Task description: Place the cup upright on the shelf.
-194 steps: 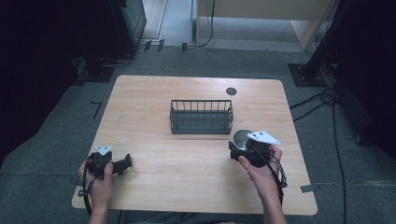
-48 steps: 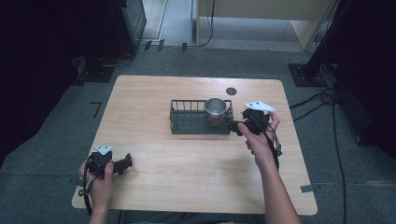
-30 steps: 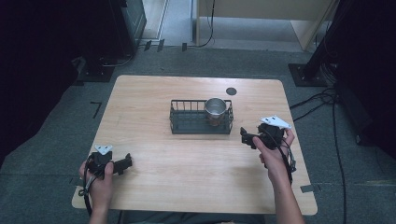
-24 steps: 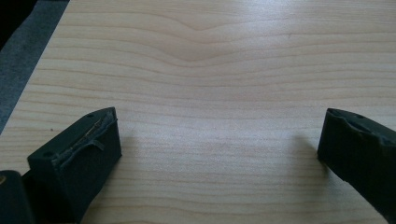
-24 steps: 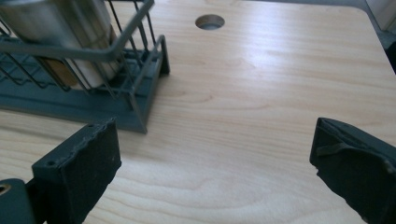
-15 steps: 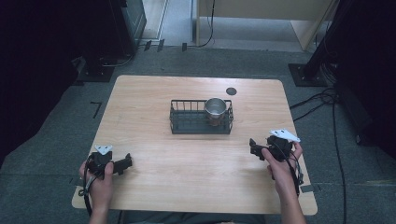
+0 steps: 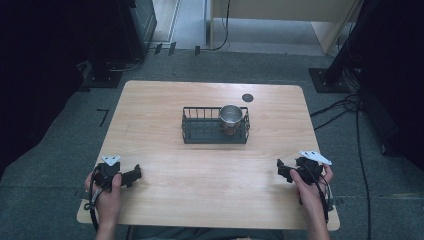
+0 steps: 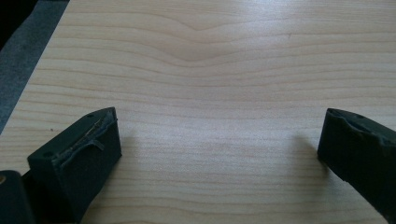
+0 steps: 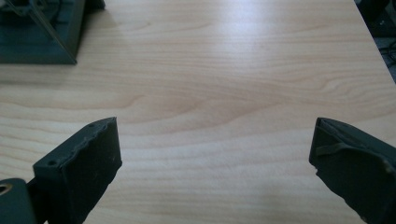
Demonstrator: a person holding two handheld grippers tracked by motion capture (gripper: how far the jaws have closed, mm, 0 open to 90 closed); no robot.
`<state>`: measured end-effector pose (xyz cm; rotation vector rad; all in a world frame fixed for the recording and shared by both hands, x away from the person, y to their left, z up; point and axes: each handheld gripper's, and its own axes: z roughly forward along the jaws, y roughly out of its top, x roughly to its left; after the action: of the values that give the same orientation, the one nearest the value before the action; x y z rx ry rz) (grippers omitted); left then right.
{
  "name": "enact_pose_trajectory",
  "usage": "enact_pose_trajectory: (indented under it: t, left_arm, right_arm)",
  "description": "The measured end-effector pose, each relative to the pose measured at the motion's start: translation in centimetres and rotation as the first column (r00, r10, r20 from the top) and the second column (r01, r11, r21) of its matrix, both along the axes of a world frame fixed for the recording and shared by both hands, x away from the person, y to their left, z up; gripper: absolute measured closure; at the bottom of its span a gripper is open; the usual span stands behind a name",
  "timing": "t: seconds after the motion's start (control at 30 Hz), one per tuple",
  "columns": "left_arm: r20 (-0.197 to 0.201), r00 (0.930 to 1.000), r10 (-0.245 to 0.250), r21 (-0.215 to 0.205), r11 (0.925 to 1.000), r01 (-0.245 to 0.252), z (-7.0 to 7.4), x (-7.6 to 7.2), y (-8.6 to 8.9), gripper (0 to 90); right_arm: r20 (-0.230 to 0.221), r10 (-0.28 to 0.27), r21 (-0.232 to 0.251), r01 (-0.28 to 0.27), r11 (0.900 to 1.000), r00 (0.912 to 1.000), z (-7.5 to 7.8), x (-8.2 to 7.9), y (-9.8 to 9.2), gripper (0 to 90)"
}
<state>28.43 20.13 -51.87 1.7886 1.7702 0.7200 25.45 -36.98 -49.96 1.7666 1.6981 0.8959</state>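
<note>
With the metal cup (image 7: 231, 116) standing in the wire basket (image 7: 200, 134), rest the right gripper (image 7: 283, 171), jaws spread and empty, on the table (image 7: 210, 195) well clear of the basket.

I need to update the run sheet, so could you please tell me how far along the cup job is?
Done: the metal cup stands upright in the right end of the black wire basket. In hand: nothing; the right gripper is open over bare table near the right edge, and the left gripper is open near the front left corner. Nothing further appears left to do.
</note>
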Motion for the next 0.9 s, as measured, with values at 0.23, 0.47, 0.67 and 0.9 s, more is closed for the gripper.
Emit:
enact_pose_trajectory:
  t: [0.23,0.47,0.67,0.9]
  left_arm:
    - [0.0,1.0,0.0,0.0,1.0,0.0,0.0,0.0,0.0,0.0]
    - [0.0,1.0,0.0,0.0,1.0,0.0,0.0,0.0,0.0,0.0]
    - [0.0,1.0,0.001,0.0,1.0,-0.001,0.0,0.0,0.0,0.0]
    - [0.0,1.0,0.0,0.001,1.0,0.0,0.0,0.0,0.0,0.0]
  right_arm:
    - [-0.028,-0.024,-0.008,0.024,1.0,0.9993,-1.3,-1.3,-1.1,2.0]
    - [-0.062,-0.056,-0.021,0.055,0.998,0.9965,-2.2,-2.7,-2.5,2.0]
    - [-0.072,-0.081,-0.024,0.08,0.997,0.9941,-2.6,-3.8,-3.5,1.9]
    - [-0.075,-0.098,-0.072,0.092,0.993,0.9924,-2.8,-4.9,-4.1,1.8]
